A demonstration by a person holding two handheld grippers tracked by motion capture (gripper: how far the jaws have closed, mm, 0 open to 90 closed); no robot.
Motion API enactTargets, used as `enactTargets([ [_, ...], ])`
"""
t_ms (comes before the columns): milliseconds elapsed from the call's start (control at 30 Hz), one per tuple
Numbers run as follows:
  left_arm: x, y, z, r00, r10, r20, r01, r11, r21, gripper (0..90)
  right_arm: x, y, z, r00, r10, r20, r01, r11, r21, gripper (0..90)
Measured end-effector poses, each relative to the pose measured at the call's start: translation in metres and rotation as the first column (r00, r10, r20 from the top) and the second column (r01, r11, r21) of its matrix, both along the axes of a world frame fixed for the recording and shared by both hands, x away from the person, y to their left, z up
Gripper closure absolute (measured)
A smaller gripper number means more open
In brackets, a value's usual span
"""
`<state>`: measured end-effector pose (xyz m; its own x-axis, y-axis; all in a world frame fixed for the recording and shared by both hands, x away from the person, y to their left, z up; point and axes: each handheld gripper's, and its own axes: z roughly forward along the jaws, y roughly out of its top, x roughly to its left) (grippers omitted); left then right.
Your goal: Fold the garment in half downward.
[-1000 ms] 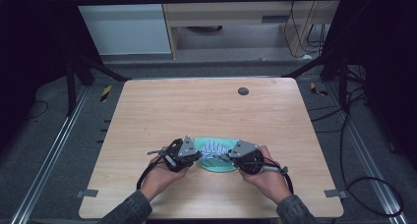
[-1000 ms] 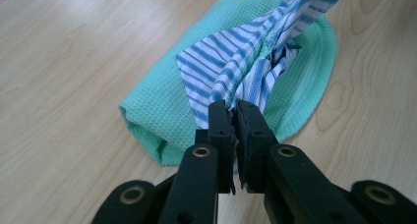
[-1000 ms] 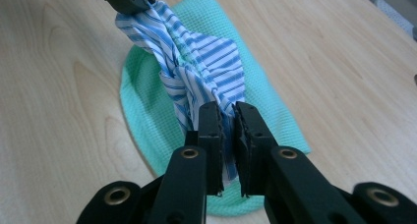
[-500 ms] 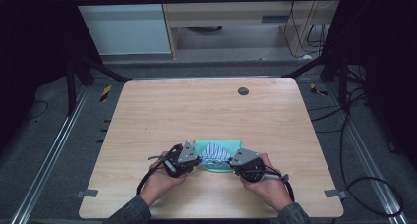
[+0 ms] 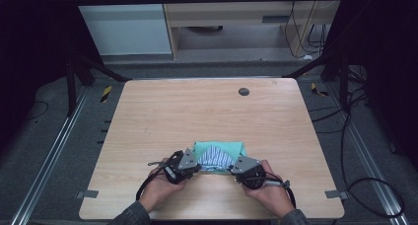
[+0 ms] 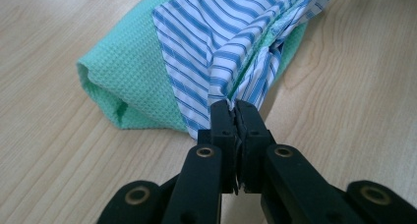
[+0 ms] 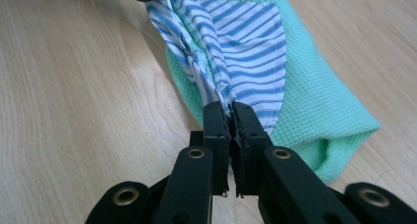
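A cloth, green waffle weave on one side (image 5: 231, 147) and blue-and-white striped on the other (image 5: 215, 157), lies near the table's front edge. My left gripper (image 5: 196, 166) is shut on the cloth's left near corner; in the left gripper view the jaws (image 6: 235, 111) pinch the striped layer (image 6: 221, 42), with green fabric (image 6: 128, 76) behind. My right gripper (image 5: 234, 168) is shut on the right near corner; in the right gripper view its jaws (image 7: 230, 111) clamp the striped edge (image 7: 246, 42) over the green layer (image 7: 319, 111). The held edge is stretched between the two grippers and lifted slightly.
The wooden table (image 5: 197, 111) has a dark round grommet (image 5: 243, 91) near its far edge. Cables trail from both grippers at the front edge. Metal rails and floor cables flank the table.
Both grippers have drawn the held edge back toward the person, and the striped side now shows more over the green.
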<state>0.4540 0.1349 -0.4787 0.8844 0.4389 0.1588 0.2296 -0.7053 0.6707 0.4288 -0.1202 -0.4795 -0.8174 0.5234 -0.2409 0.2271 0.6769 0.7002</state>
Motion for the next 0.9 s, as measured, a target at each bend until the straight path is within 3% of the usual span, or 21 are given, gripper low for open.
enactTargets([
  [467,-0.003,0.002,-0.006,0.9993,-0.018,-0.031,0.019,0.9996,0.023,89.4,-0.003,0.004,-0.007,0.9993,0.008,-0.037,-0.009,0.9996,-0.028,86.2],
  [767,-0.007,0.004,-0.009,0.9990,-0.017,-0.040,0.018,0.9998,0.010,89.6,-0.004,0.003,-0.010,0.9989,0.012,-0.045,-0.013,0.9996,-0.026,85.8],
  [900,-0.008,0.005,-0.009,0.9987,-0.016,-0.048,0.016,0.9999,-0.001,87.5,-0.005,0.000,-0.011,0.9987,0.011,-0.050,-0.011,0.9999,-0.002,83.8],
])
